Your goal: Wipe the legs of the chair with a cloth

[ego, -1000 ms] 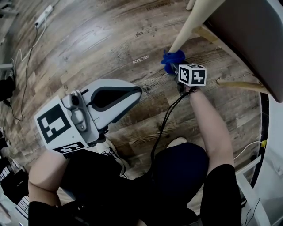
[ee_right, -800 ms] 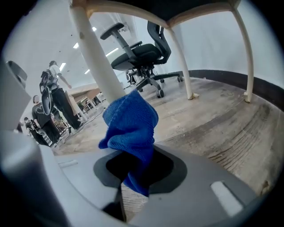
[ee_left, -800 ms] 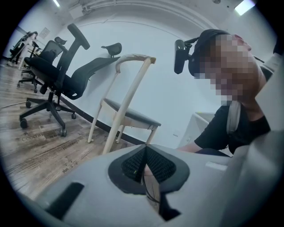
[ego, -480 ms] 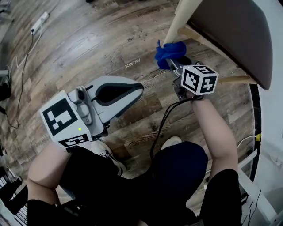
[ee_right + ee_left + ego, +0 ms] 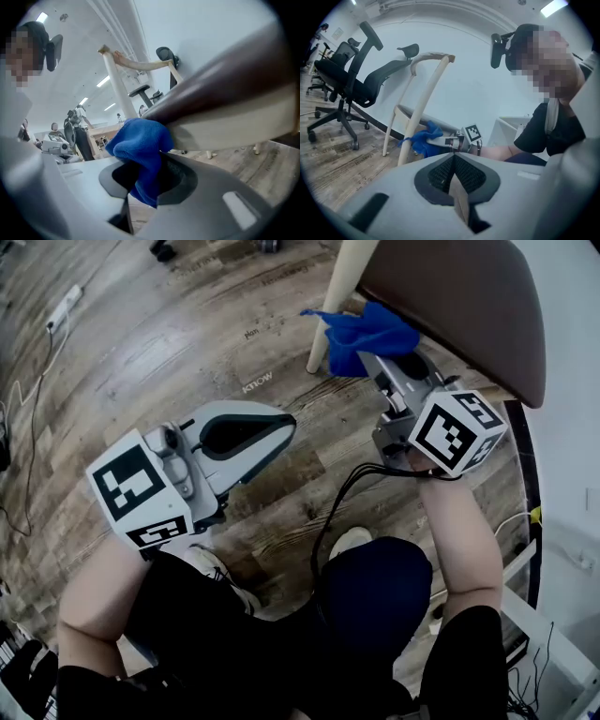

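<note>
My right gripper (image 5: 386, 360) clamps the blue cloth (image 5: 361, 332) against the chair leg (image 5: 328, 310) under the seat (image 5: 469, 306); my left gripper (image 5: 279, 430) has its jaws together on nothing.

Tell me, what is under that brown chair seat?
A blue cloth, clamped in the right gripper, sits just below the edge of the seat, beside one pale leg reaching the wooden floor. From above, the seat covers whatever else lies under it.
</note>
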Demonstrator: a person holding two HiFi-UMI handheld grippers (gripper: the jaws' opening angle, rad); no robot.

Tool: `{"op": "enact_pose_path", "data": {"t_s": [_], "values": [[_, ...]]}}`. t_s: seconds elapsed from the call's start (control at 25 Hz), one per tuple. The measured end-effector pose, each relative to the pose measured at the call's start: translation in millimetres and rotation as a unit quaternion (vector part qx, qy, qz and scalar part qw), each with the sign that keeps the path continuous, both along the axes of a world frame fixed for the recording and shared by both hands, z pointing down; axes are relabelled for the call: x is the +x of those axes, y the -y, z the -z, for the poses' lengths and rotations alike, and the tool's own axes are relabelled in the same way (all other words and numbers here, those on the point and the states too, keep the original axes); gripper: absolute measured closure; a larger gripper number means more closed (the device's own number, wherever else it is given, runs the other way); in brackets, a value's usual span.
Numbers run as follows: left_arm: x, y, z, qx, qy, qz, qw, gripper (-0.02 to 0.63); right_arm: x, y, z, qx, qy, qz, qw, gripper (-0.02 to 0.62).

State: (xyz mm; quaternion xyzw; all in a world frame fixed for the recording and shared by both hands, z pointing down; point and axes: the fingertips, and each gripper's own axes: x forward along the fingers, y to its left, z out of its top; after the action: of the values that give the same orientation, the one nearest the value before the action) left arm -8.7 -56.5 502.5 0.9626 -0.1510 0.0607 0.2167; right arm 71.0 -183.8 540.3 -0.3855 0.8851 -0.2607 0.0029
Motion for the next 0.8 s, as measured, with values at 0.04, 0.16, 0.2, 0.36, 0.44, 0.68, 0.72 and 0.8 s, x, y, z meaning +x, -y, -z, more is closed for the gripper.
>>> {"op": "enact_pose_path", "data": {"t_s": [0.04,0.16,0.2,0.36,0.44,0.68,0.72,0.8], "values": [[2,0,1,0.001,-0.001,-0.001,1.0,0.601,13,-3,4,0.0,0.004,-0.012,1.0,0.495],[8,-2,2,0.0,-0.007,-0.008,0.9999,0.6,69,-16,13,-0.006,-0.006,-0.068,0.998,0.495],[10,-2,2,0.0,-0.008,-0.01,0.9999,0.601,89,-21,16,-0.008,-0.012,-0.089,0.996,0.495],[18,0,-1,-0.002,-0.007,-0.018,0.9998,0.6,157,-43,23,-0.017,-0.014,-0.157,0.987,0.495],[23,2,-4,-0.004,-0.007,-0.021,0.9997,0.6,185,-51,24,-0.022,-0.01,-0.188,0.982,0.496],[38,4,-12,-0.008,-0.001,-0.029,0.9995,0.6,246,-59,14,-0.032,-0.001,-0.247,0.969,0.495],[39,4,-14,-0.009,0.0,-0.03,0.9995,0.6,250,-59,9,-0.034,-0.001,-0.25,0.968,0.495],[41,6,-17,-0.012,0.004,-0.029,0.9995,0.6,254,-59,-3,-0.039,-0.009,-0.251,0.967,0.495]]}}
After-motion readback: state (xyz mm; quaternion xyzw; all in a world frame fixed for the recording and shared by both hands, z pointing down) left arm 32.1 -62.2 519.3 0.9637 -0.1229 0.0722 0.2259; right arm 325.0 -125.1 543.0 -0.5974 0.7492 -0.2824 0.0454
